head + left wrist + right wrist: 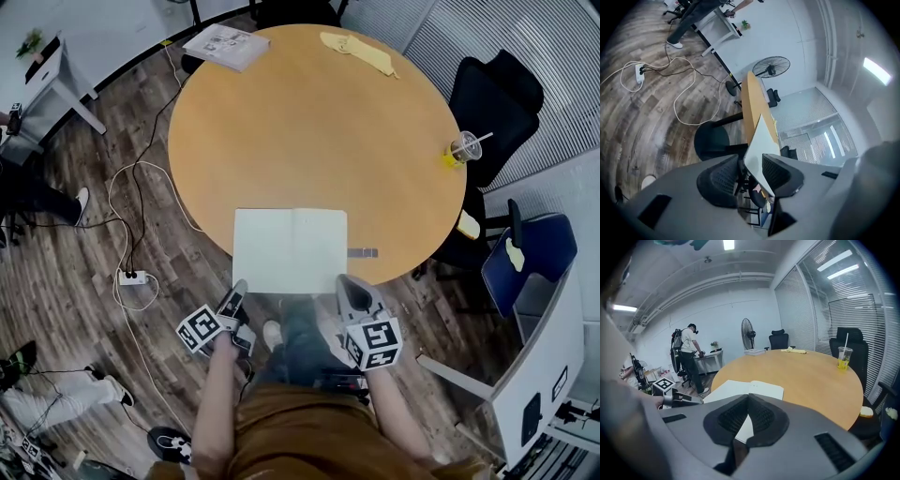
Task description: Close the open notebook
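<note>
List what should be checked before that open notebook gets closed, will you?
1. The notebook lies open and flat on the table: ok.
2. The left gripper is open, notebook edge between its jaws: ok.
3. Its pads press that edge: not ok.
4. It has the cover, not one page: cannot tell.
5. The right gripper is shut, holding nothing: ok.
6. The cup stands far off: ok.

The notebook (290, 250) is showing plain white pages, the table (309, 131) is glowing orange-tan, the floor (75, 272) is showing brown wood grain
</note>
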